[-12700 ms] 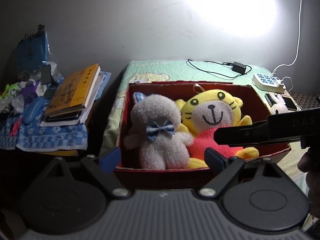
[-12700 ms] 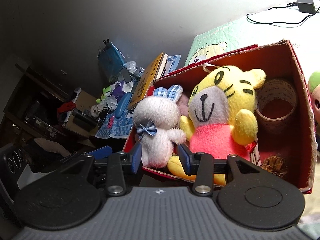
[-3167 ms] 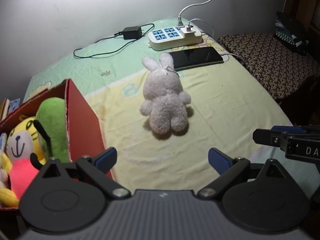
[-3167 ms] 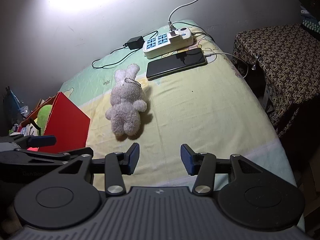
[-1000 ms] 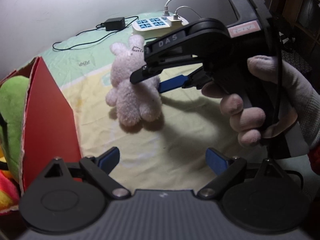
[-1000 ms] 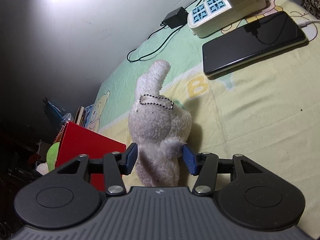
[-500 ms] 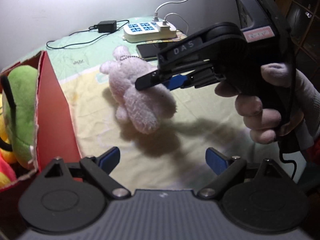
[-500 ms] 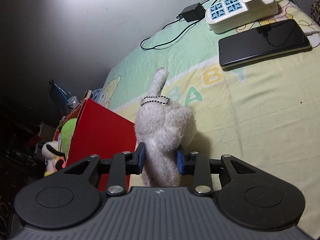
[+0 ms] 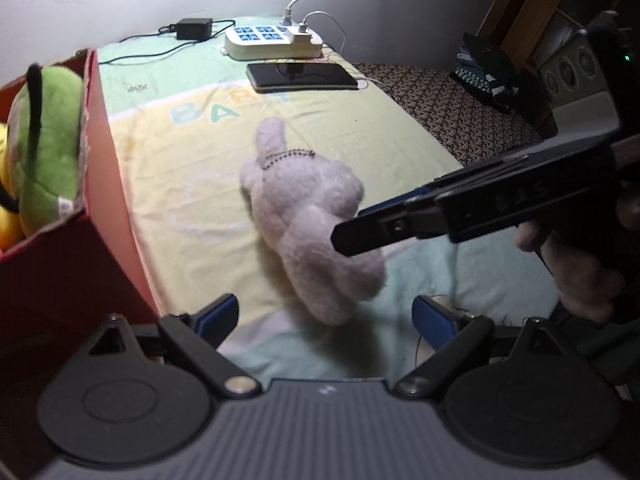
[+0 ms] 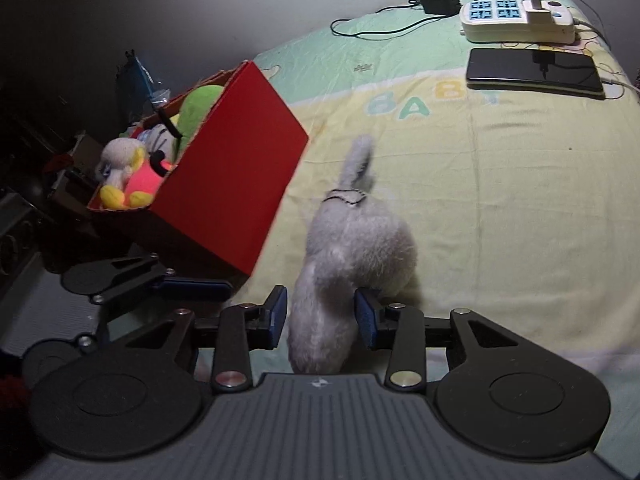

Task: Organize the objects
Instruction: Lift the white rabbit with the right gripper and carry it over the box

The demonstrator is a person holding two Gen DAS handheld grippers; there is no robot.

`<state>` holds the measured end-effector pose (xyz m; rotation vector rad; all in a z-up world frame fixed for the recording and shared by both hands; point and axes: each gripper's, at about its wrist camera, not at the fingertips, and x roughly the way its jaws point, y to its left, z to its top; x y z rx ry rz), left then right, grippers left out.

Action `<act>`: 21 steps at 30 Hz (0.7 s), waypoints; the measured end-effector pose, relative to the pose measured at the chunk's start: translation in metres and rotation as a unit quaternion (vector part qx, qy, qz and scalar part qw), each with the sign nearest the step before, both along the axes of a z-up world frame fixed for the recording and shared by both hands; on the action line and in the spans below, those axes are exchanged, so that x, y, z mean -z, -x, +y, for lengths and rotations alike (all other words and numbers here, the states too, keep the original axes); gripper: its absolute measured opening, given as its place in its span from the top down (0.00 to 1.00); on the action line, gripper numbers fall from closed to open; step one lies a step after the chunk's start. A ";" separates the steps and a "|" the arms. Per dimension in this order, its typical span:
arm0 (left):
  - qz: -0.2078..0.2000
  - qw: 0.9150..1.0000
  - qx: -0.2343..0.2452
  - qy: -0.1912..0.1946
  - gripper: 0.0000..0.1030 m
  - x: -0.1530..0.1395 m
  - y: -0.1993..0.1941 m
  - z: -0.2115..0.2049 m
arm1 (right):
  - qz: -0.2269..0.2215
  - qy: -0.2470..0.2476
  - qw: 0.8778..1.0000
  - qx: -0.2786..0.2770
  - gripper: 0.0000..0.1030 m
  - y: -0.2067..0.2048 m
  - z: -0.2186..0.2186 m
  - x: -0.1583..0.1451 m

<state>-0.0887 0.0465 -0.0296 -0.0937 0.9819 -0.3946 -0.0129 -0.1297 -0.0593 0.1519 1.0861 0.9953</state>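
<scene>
A white plush bunny (image 10: 352,240) with a bead chain hangs just above the bedsheet, its lower body between the blue pads of my right gripper (image 10: 320,316). The pads still touch its sides while the jaws are opening. In the left wrist view the bunny (image 9: 308,216) shows at centre, with the right gripper's fingers (image 9: 360,236) reaching in from the right, held by a gloved hand (image 9: 580,276). My left gripper (image 9: 326,318) is open and empty, below the bunny. The red box (image 10: 232,168) to the left holds several plush toys, a green one (image 9: 44,128) among them.
At the bed's far end lie a white power strip (image 10: 516,20), a black phone (image 10: 532,68) on a cable and a black charger (image 10: 438,0). A patterned seat (image 9: 452,108) stands right of the bed. Dark clutter sits left of the box.
My right gripper has closed on the bunny, raised it off the sheet and rolled, and its pads now stand wider than half a second ago. The left gripper has shifted; the box shows less.
</scene>
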 end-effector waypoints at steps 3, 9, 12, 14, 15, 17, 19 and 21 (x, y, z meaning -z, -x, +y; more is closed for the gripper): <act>0.014 1.000 -0.023 0.013 0.10 0.003 -0.001 0.011 | 0.003 -0.031 0.999 0.026 0.58 -0.001 -0.002 -0.005; 0.000 0.999 -0.051 0.006 0.10 -0.002 -0.017 0.017 | 0.035 -0.034 0.989 0.136 0.60 -0.029 -0.017 0.014; 0.000 0.998 -0.057 -0.002 0.10 0.002 -0.029 0.016 | 0.069 -0.040 0.987 0.137 0.61 -0.037 -0.009 0.032; 0.003 0.998 -0.060 -0.007 0.11 0.004 -0.031 0.017 | 0.100 -0.056 0.984 0.134 0.59 -0.040 -0.001 0.041; 0.002 0.998 -0.059 -0.013 0.11 0.005 -0.029 0.017 | 0.104 -0.062 0.984 0.133 0.58 -0.038 0.003 0.043; -0.001 0.998 -0.059 -0.037 0.11 0.008 -0.027 0.016 | 0.107 -0.071 0.984 0.124 0.49 -0.037 0.013 0.046; 0.005 0.997 -0.057 -0.041 0.11 0.012 -0.026 0.016 | 0.120 -0.076 0.984 0.106 0.42 -0.038 0.024 0.050; 0.012 0.997 -0.061 -0.039 0.11 0.015 -0.025 0.019 | 0.120 -0.069 0.986 0.095 0.39 -0.039 0.036 0.055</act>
